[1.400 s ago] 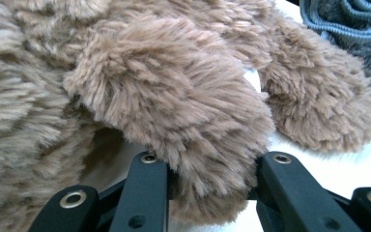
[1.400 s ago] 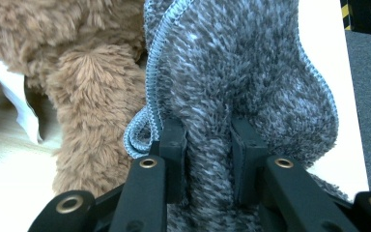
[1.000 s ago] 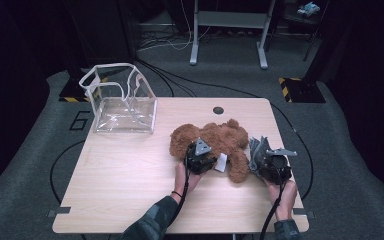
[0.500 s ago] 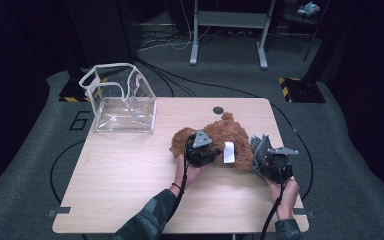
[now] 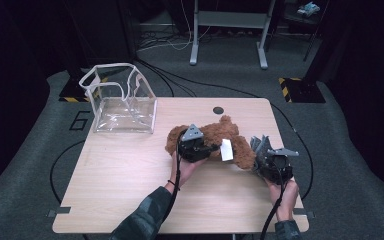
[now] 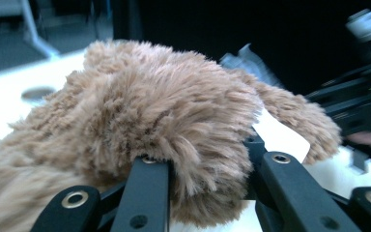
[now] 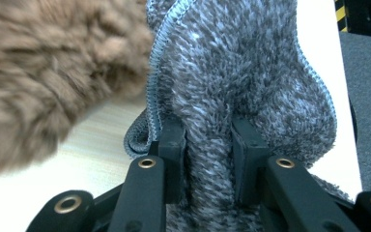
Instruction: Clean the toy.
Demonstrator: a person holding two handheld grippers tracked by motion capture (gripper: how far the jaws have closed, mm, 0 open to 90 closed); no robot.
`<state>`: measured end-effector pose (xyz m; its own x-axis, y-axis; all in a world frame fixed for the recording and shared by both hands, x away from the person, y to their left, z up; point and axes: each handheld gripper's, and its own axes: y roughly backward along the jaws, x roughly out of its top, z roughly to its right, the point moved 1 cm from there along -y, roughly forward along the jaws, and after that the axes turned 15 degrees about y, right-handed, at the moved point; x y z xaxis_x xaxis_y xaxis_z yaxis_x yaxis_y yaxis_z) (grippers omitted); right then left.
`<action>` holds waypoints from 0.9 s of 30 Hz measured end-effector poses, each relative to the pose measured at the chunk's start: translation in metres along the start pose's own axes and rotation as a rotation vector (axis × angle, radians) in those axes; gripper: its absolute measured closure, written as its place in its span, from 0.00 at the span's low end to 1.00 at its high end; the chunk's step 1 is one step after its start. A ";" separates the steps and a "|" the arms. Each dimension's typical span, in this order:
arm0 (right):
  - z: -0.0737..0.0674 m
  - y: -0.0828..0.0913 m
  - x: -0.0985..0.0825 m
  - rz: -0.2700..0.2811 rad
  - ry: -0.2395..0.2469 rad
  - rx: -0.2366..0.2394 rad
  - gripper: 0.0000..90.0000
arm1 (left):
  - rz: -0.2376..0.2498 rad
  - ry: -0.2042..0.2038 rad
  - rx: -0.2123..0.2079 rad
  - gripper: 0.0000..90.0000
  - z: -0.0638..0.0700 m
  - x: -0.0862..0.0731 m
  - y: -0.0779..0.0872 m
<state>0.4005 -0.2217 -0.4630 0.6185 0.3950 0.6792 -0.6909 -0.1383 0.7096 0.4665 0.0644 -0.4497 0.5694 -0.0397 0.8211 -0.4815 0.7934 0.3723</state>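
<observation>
high view: brown plush bear (image 5: 215, 140) lies on the wooden table (image 5: 120, 200), right of middle, white tag (image 5: 226, 149) on its near side. left gripper (image 5: 196, 150) sits on the bear's left part. right gripper (image 5: 272, 165) is at the bear's right end, on a grey cloth (image 5: 259, 146). clear plastic bag (image 5: 120, 102) stands open at the far left corner, well apart from the bear.

left gripper view: jaws closed partway on a thick wad of the bear's fur (image 6: 174, 125), pile bulging out between and over them. bear's limb (image 6: 294, 116) hangs off to the right, above the table.

right gripper view: jaws pinched on a fold of the grey cloth (image 7: 241, 72), a fuzzy knit with stitched blue edge; brown fur (image 7: 53, 72) just beside it on the left.

handling, my guess: bear is light, soft, squashy, no break risk. fur alone can slip, so grab deep into the body or a limb. cloth is limp, will droop, so hold it at a fold.
</observation>
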 end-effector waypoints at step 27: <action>0.000 0.001 0.001 0.003 -0.002 0.005 0.78 | 0.089 0.035 -0.036 0.80 0.021 0.022 0.024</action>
<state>0.4004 -0.2214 -0.4623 0.6173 0.3931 0.6814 -0.6905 -0.1443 0.7088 0.4536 0.0699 -0.4138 0.5490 0.0527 0.8342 -0.5071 0.8144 0.2823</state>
